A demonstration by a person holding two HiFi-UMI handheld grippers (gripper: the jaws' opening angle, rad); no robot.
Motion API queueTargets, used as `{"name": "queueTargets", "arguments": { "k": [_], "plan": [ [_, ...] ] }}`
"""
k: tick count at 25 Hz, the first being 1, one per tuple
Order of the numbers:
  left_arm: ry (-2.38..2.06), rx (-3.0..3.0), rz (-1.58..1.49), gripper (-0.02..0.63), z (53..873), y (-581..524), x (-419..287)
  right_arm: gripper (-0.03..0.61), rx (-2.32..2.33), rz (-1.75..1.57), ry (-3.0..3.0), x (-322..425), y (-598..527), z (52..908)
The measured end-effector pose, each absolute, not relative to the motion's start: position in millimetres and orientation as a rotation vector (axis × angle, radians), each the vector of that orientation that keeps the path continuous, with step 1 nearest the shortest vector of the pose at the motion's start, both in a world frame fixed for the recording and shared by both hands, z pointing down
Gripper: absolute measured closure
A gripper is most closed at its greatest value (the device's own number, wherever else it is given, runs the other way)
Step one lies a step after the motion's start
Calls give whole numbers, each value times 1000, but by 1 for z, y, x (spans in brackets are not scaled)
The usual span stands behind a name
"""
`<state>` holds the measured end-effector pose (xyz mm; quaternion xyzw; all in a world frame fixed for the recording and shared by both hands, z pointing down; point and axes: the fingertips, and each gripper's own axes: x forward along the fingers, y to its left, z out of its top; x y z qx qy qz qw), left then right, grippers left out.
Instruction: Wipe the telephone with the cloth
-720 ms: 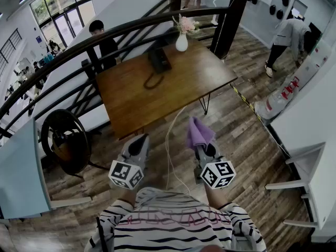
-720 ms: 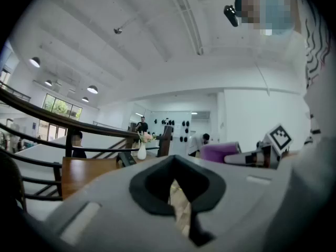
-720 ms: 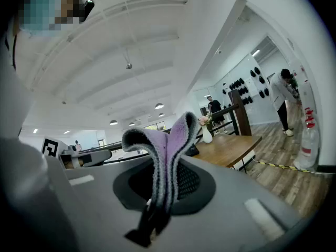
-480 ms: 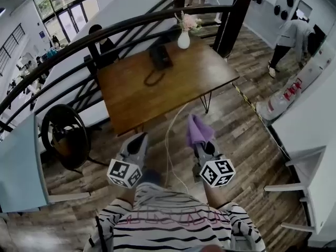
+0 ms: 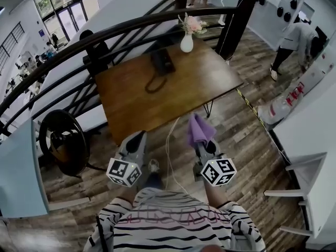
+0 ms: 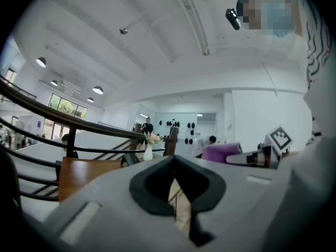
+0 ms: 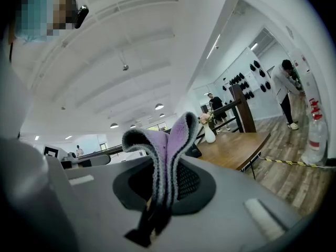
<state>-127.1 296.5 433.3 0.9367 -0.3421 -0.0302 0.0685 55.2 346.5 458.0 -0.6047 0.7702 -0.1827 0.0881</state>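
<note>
A black telephone [image 5: 163,61] with a coiled cord lies at the far side of a brown wooden table [image 5: 173,88]. Both grippers hang over the floor, short of the table's near edge. My right gripper [image 5: 201,140] is shut on a purple cloth [image 5: 199,129], which stands up folded between its jaws; the right gripper view shows the cloth [image 7: 167,156] pinched there. My left gripper [image 5: 135,142] is shut and holds nothing, its jaws meeting in the left gripper view [image 6: 177,193].
A white vase with pink flowers [image 5: 187,38] stands behind the telephone. A dark curved handrail [image 5: 105,33] arcs over the table's far side. A white cable [image 5: 169,146] trails on the wood floor. A round black chair [image 5: 65,140] is at left, a white bench [image 5: 304,177] at right.
The view has shifted a little toward the table. Both grippers keep their places and the cloth stays clamped in the right one.
</note>
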Motion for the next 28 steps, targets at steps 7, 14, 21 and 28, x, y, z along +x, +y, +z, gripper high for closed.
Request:
{"name": "queueTargets", "arguments": {
  "k": [7, 14, 21, 28],
  "plan": [
    [-927, 2814, -82, 611, 432, 186, -121, 543, -1866, -562, 2258, 51, 248, 451],
    [-824, 2841, -49, 611, 425, 83, -125, 543, -1932, -565, 2176, 44, 155, 445],
    [-760, 2842, -47, 611, 433, 6, -134, 543, -1976, -573, 2133, 32, 87, 453],
    [-746, 2809, -61, 612, 441, -24, -133, 543, -1994, -589, 2124, 35, 53, 456]
  ]
}}
